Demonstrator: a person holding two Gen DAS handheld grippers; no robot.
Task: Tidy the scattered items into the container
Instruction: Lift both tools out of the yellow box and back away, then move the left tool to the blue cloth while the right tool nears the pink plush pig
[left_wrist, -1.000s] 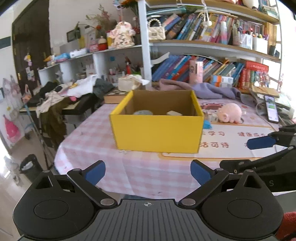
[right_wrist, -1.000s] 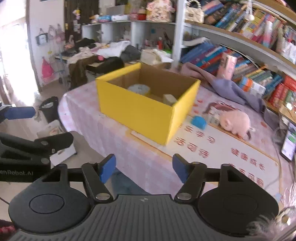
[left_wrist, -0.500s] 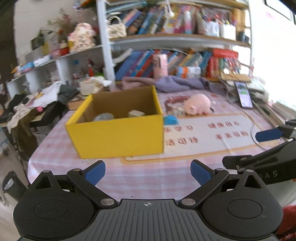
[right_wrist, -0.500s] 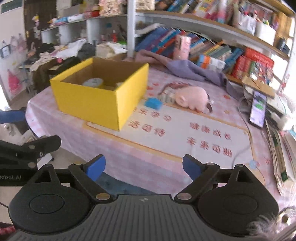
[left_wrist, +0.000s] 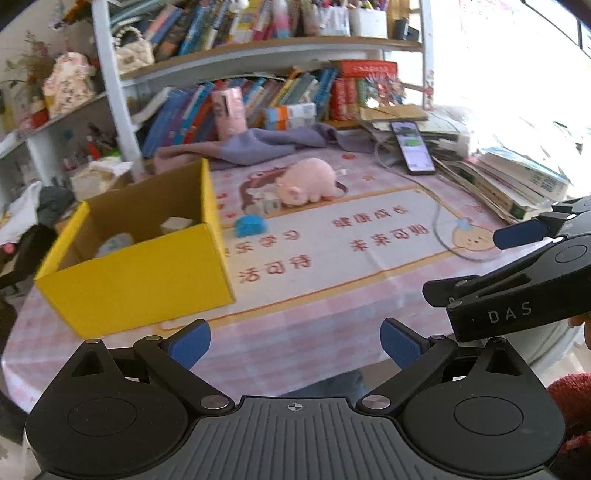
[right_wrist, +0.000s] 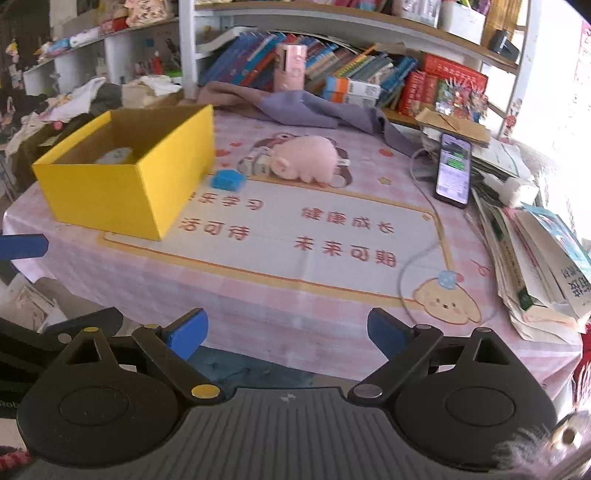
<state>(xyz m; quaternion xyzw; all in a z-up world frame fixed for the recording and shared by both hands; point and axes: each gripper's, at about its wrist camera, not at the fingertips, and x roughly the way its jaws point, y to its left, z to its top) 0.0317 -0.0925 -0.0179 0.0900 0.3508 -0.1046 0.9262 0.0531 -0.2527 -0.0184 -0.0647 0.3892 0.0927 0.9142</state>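
Inside the yellow cardboard box (right_wrist: 122, 181), at mid left of the right wrist view, a pale round item is half hidden by the near wall. A small blue block (right_wrist: 228, 180) lies just beside the box; behind it the pink plush pig (right_wrist: 306, 158) covers part of some small white items too blurred to name. A phone (right_wrist: 454, 168) rests at upper right. The right gripper (right_wrist: 286, 330) has just been opening, jaws apart with nothing between them. The left gripper (left_wrist: 295, 341) is also spread and empty.
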